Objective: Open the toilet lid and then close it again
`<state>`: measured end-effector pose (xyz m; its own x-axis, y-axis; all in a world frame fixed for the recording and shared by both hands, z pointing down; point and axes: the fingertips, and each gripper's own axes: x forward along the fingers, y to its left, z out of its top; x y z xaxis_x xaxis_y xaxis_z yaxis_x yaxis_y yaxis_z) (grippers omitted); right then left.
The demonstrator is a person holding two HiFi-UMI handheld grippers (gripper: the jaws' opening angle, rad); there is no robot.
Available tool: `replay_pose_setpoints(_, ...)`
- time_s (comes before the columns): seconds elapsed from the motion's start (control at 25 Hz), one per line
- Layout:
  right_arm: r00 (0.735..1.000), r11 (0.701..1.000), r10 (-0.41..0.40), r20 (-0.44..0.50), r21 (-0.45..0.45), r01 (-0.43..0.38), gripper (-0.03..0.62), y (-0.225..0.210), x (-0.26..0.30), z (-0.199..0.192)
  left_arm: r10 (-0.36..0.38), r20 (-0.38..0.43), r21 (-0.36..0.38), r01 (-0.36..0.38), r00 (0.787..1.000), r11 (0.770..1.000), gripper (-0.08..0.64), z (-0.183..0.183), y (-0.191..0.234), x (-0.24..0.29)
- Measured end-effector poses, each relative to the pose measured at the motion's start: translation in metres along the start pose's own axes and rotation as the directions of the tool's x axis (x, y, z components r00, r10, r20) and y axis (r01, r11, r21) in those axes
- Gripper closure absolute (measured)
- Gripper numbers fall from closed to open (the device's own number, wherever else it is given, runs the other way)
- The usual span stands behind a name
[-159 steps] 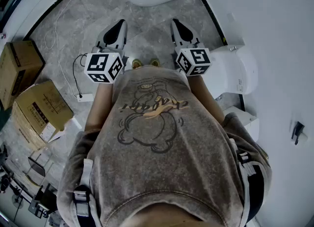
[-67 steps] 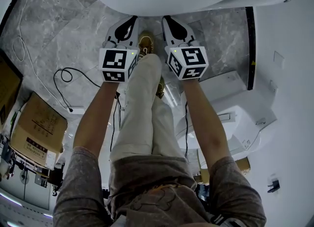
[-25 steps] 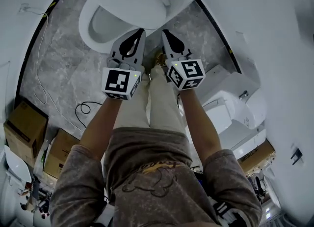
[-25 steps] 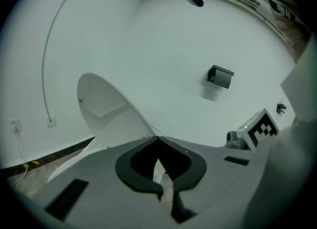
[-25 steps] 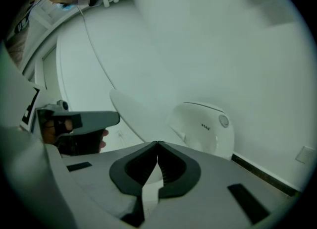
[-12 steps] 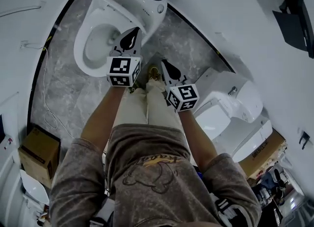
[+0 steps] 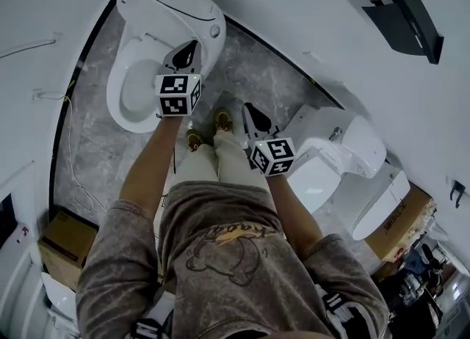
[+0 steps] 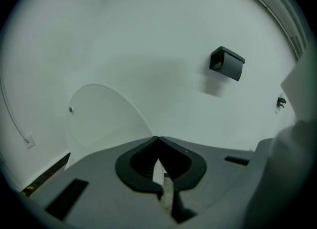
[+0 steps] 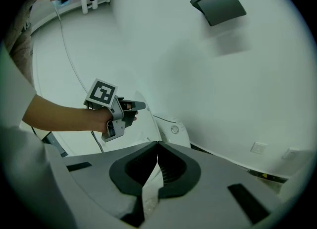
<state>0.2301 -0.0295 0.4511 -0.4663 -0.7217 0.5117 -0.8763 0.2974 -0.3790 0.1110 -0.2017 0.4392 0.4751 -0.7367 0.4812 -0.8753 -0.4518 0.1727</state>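
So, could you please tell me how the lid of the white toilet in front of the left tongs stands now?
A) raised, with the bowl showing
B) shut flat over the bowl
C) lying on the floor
A: the white oval toilet lid stands upright, and the head view shows the white ceramic bowl uncovered beside the left tongs.

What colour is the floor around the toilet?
Grey with pale marble veining; the floor shows best in the head view.
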Motion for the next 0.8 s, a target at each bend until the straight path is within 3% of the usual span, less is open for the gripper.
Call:
replay_pose_setpoints(0.56,0.998,1.000,0.030,0.047,-0.003,-0.030,0.566,0.028,-0.017,0.034,-0.047,0.032,0.041,0.046,0.998,0.998,0.544,0.050,-0.020,-0.027)
replay_pose_setpoints(0.8,0.998,1.000,-0.002,0.065,0.020,0.000,0.566,0.019,-0.030,0.041,-0.089,-0.006,0.103,0.089,0.996,0.991,0.396,0.058,-0.029,-0.012)
